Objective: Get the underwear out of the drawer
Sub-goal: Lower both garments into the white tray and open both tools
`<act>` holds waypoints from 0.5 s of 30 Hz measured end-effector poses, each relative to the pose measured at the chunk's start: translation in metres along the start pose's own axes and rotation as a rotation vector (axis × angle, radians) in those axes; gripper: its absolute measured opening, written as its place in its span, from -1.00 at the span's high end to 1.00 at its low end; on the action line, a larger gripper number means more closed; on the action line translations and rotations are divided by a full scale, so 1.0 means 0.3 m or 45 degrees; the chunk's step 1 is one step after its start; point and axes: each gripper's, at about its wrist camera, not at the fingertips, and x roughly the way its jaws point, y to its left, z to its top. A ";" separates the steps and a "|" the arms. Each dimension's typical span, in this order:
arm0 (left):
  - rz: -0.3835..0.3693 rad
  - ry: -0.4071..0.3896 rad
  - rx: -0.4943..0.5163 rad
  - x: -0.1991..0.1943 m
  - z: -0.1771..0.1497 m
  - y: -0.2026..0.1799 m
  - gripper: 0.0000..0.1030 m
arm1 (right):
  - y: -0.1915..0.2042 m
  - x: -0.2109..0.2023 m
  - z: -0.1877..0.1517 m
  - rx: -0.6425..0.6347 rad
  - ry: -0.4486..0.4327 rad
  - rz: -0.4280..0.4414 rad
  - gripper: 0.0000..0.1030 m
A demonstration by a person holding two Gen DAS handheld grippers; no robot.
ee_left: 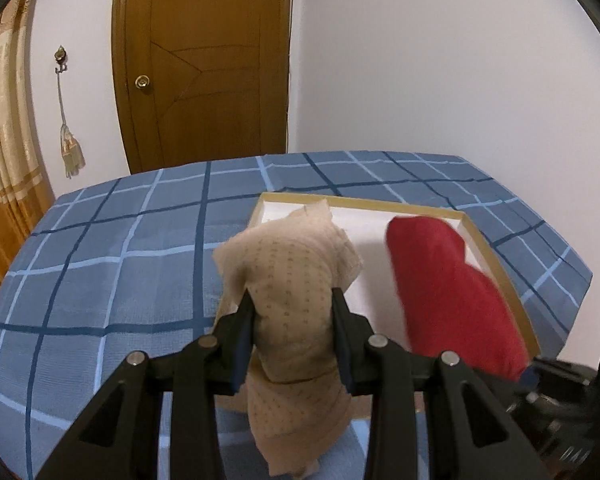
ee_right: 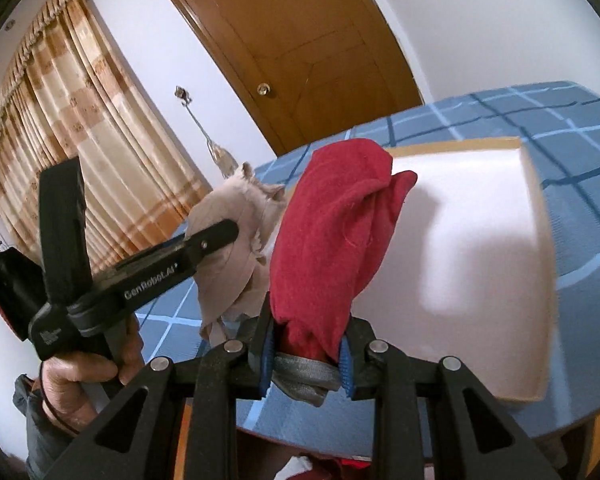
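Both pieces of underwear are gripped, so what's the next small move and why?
Probably carry both sideways past the drawer's rim and lower them onto the blue checked cloth: the beige pair and red pair hang clamped above the white tray.

Beige dotted underwear [ee_left: 296, 280]; red underwear [ee_right: 332, 240], grey waistband; blue checked bedspread [ee_left: 120, 260]; white drawer [ee_left: 364, 232], tan rim; brown door [ee_left: 208, 60].

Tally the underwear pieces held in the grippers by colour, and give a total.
Beige: 1, the beige underwear clamped in the left gripper.
Red: 1, the red underwear clamped in the right gripper, with a grey waistband at the jaws.
Total: 2
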 end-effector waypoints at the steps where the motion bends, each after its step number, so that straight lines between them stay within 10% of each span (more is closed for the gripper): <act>1: 0.001 0.005 0.005 0.016 0.008 0.001 0.35 | 0.009 0.025 0.001 -0.006 0.009 -0.008 0.45; 15: 0.016 0.069 0.124 0.243 0.103 -0.003 0.25 | 0.009 0.203 0.034 0.096 0.068 -0.016 0.45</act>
